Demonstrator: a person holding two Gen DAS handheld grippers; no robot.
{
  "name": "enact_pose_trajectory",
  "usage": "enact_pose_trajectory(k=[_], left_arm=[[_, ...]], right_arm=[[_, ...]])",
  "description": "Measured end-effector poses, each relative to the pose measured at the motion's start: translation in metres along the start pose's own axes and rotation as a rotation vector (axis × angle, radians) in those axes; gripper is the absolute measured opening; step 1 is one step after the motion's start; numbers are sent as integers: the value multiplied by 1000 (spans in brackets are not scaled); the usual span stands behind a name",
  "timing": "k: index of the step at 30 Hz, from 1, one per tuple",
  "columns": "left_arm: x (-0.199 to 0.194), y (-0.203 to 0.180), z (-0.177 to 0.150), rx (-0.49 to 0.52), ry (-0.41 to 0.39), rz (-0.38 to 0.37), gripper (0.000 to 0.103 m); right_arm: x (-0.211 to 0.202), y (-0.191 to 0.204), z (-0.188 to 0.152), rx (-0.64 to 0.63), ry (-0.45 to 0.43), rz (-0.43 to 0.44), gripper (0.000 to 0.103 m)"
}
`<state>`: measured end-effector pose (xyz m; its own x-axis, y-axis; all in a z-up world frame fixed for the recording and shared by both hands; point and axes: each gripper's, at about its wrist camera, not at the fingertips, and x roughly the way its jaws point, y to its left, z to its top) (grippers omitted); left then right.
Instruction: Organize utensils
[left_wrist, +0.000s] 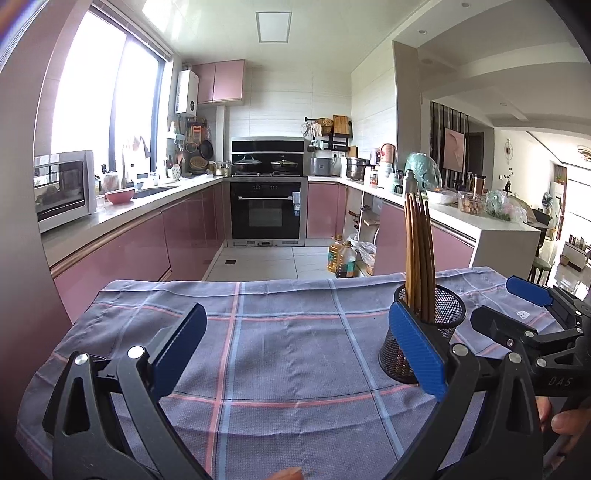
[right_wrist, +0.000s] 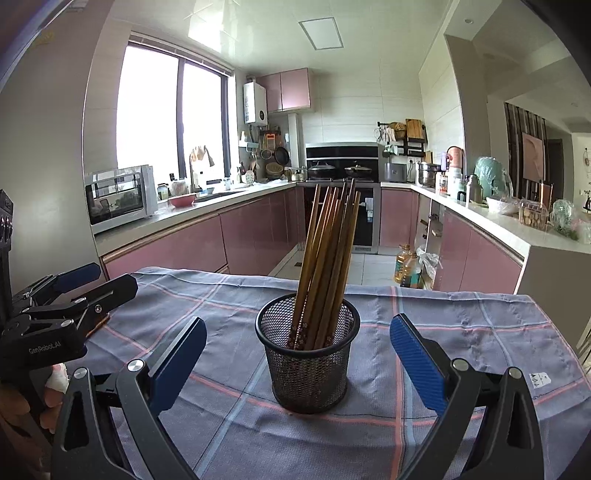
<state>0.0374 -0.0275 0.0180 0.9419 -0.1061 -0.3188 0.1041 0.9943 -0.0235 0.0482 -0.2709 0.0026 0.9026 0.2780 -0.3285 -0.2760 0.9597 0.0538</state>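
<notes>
"GenRobot.AI" is showing in white on the black body of the left gripper (right_wrist: 79, 291). "DAS" is reading on the right gripper (left_wrist: 517, 306) body. Cloth tag (right_wrist: 540, 379) print is too small.

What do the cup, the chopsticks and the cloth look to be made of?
Cup: black metal wire mesh, probably; fine see-through grid, solid rim.
Chopsticks: brown wood or bamboo, matte; patterned ends at the cup's bottom.
Cloth: woven fabric, grey-blue with pink and blue check lines; creases and a sewn tag.
</notes>
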Motion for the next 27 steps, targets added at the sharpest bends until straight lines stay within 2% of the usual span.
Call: enact_pose_trajectory(k=[17, 27], left_arm=[[-34, 0, -12, -2, -118, 51, 97], [-33, -3, -15, -11, -120, 50, 97]], right_arm=[[-21, 11, -10, -2, -110, -79, 96], [-21, 15, -11, -9, -112, -109, 96]])
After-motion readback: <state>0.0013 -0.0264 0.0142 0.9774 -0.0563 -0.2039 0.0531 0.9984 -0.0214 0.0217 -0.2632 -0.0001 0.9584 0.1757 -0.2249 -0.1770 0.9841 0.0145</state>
